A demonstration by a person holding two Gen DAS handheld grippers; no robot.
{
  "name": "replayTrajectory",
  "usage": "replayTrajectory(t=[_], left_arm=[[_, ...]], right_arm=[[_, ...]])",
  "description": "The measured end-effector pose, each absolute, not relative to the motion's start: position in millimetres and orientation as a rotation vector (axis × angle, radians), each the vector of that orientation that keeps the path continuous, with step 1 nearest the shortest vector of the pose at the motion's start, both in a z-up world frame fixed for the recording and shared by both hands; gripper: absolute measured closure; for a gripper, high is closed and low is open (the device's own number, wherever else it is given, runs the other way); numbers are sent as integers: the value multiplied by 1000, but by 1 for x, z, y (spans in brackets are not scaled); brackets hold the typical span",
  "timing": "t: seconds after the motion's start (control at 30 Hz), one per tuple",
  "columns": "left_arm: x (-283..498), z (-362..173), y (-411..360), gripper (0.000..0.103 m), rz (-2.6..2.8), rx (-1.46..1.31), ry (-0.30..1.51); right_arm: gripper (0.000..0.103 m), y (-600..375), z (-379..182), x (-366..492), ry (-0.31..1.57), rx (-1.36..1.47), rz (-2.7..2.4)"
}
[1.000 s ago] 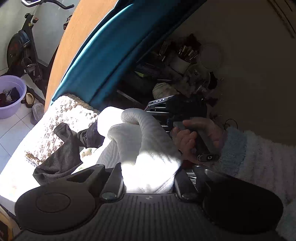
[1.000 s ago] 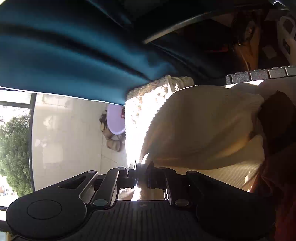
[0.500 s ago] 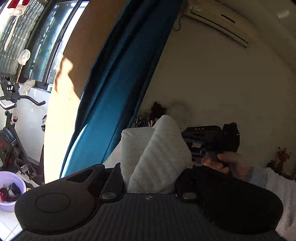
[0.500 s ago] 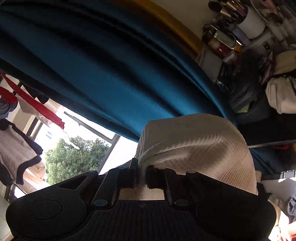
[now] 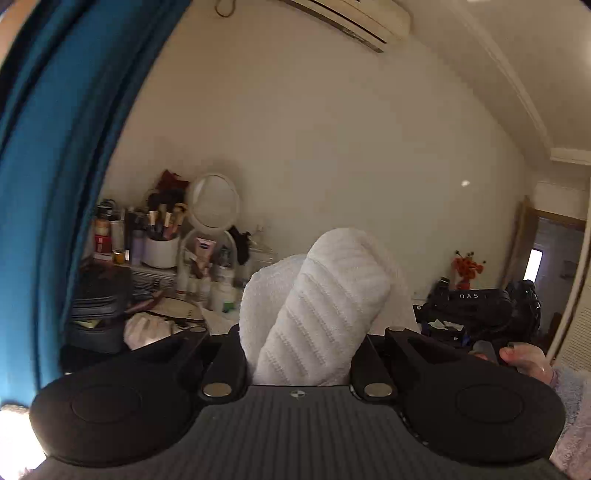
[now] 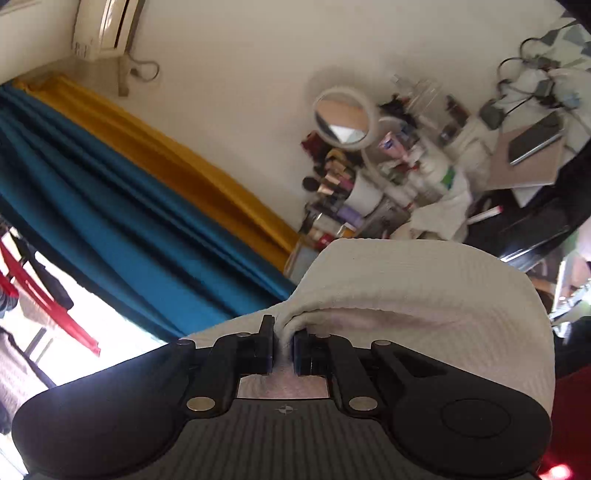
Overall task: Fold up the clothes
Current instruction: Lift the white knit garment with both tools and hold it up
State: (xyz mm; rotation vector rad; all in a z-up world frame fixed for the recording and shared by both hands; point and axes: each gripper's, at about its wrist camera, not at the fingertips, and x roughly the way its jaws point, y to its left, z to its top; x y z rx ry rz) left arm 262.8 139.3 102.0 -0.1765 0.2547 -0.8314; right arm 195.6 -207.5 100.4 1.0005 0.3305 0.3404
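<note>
A white ribbed knit garment [image 5: 317,310] bulges up between the fingers of my left gripper [image 5: 299,354], which is shut on it; the cloth hides the fingertips. In the right wrist view my right gripper [image 6: 283,349] is shut too. Its pads [image 6: 266,349] pinch a fold of the same white garment [image 6: 424,291], which drapes off to the right over the gripper's body. Both grippers hold the garment up in the air, pointing roughly level. At the right edge of the left wrist view a person's hand [image 5: 524,360] in a fluffy sleeve grips the black body marked DAS [image 5: 476,306].
A cluttered dressing table [image 5: 166,306] with cosmetics, brushes and a round mirror [image 5: 213,201] stands against the cream wall. Teal curtains [image 5: 48,166] hang at the left, with a yellow one [image 6: 177,158] beside them. An air conditioner [image 5: 354,18] sits high up; a doorway [image 5: 554,258] lies at the right.
Both grippers have risen and swung away from the bed, carrying the white garment up. The views now face the wall and dressing table instead of the bed and floor.
</note>
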Motion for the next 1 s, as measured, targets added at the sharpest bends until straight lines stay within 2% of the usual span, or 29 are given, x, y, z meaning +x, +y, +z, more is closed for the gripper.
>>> replayTrajectory(t=[0.27, 0.67, 1.0], left_arm=[[211, 106, -33, 92, -1091, -118, 218], [78, 87, -316, 92, -1448, -161, 313], [28, 70, -440, 92, -1620, -133, 357]], right_arm=[[94, -333, 97, 19, 149, 961, 146], [94, -523, 96, -236, 167, 858, -128], [94, -584, 96, -284, 213, 767, -278]])
